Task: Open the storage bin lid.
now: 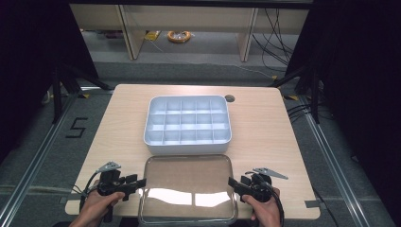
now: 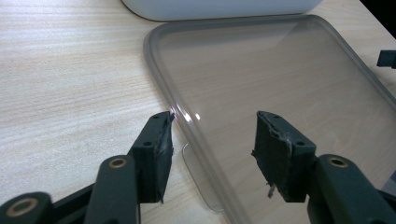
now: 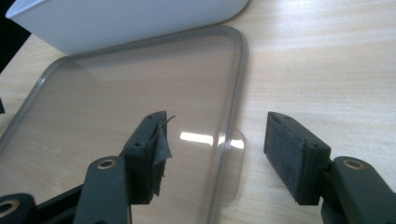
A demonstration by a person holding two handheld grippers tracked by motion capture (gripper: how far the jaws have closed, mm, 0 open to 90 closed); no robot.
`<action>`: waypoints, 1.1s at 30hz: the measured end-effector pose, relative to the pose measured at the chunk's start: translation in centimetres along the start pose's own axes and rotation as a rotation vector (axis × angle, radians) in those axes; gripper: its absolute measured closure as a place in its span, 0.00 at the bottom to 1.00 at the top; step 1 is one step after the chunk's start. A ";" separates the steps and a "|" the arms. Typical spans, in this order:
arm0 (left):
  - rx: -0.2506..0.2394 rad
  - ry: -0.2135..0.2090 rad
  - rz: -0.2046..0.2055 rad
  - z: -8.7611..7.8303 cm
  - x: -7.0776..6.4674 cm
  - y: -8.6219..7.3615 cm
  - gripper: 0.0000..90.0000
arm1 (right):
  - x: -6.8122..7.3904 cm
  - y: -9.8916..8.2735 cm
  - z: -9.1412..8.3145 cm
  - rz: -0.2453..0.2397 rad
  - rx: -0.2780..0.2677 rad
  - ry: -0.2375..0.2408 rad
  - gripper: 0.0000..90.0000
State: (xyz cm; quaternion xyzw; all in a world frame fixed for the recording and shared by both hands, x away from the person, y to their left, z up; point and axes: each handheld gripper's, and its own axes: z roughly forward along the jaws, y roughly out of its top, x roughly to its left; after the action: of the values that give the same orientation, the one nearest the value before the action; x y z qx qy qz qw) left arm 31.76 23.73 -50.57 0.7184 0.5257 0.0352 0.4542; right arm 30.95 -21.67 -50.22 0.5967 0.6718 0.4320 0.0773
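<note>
High view: clear lid [image 1: 187,188] is lying flat on the table [image 1: 265,132] at the near edge, just in front of the white divided box [image 1: 188,124], far edge of lid just beside the box's near wall. Box is sitting open, compartments looking empty, lid not on it.

Left gripper [image 1: 138,184] is sitting at the lid's left edge, right gripper [image 1: 232,182] at its right edge, one hand [image 1: 97,205] behind each, both pointing inward at the lid.

Left gripper view: jaws are standing partly open, straddling the lid's rim and its small tab, pads not pressing on it. One pad is close to the rim at its tip but there is a clear gap on the other side. Right gripper view is showing the same: jaws partly open across the rim and tab on that side, nothing pinched.

Progress, judging from this: lid is resting on the table, not gripped by either claw, box uncovered. If the job is closing the box, both grips, the lift and placing over the box are left. If it is taking the lid off, that looks done.
</note>
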 end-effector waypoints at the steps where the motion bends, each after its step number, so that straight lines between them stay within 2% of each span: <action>1: 0.000 0.000 0.000 0.0 0.0 0.0 0.50 | 0.0 0.0 0.0 0.000 0.000 0.000 0.45; 4: -0.009 -0.007 -0.003 -0.1 0.1 0.1 0.48 | -0.1 0.3 -0.1 -0.026 -0.032 0.003 0.43; 6: -0.033 -0.035 -0.019 -0.2 0.1 0.4 0.43 | -0.3 0.6 -0.3 -0.038 -0.058 -0.003 0.41; 8: -0.042 -0.031 -0.018 -0.2 0.0 0.4 0.41 | -0.4 0.7 -0.3 -0.044 -0.067 -0.005 0.40; 9: -0.047 -0.041 -0.019 -0.1 -0.1 0.5 0.40 | -0.5 0.8 -0.5 -0.056 -0.068 -0.018 0.40; 14: -0.035 -0.066 0.002 0.2 -0.4 0.7 0.34 | -1.3 0.8 -0.9 -0.050 -0.098 -0.014 0.36; 17: -0.037 -0.074 0.014 0.2 -0.5 0.9 0.32 | -1.2 0.7 -1.2 -0.048 -0.106 -0.022 0.36; 18: -0.043 -0.078 0.021 0.3 -0.6 0.9 0.32 | -1.2 0.7 -1.3 -0.061 -0.118 -0.015 0.36; 19: -0.042 -0.084 0.031 0.3 -0.7 1.0 0.31 | -0.9 0.5 -1.6 -0.025 -0.104 -0.018 0.35; 20: -0.041 -0.089 0.038 0.3 -0.9 1.0 0.29 | -1.2 0.5 -1.7 -0.071 -0.117 -0.022 0.35; 22: -0.043 -0.094 0.061 0.3 -1.1 1.0 0.28 | -1.1 0.4 -1.8 -0.059 -0.116 -0.022 0.35; 27: -0.046 -0.100 0.074 0.1 -1.4 0.8 0.26 | -1.1 0.4 -1.8 -0.067 -0.114 -0.034 0.35; 28: -0.046 -0.103 0.076 -0.1 -1.5 0.7 0.26 | -1.0 0.3 -1.8 -0.072 -0.117 -0.021 0.35; 30: -0.047 -0.106 0.084 -0.1 -1.6 0.5 0.25 | -0.8 0.2 -2.1 -0.083 -0.104 -0.039 0.34; 33: -0.047 -0.102 0.091 -0.2 -1.7 0.4 0.25 | -0.2 0.0 -2.3 -0.108 -0.111 -0.030 0.33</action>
State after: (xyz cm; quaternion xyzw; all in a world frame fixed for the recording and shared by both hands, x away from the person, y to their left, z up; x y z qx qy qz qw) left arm 31.16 22.46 -49.47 0.7316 0.4676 0.0314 0.4951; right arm 29.54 -22.92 -48.91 0.5608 0.6767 0.4550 0.1434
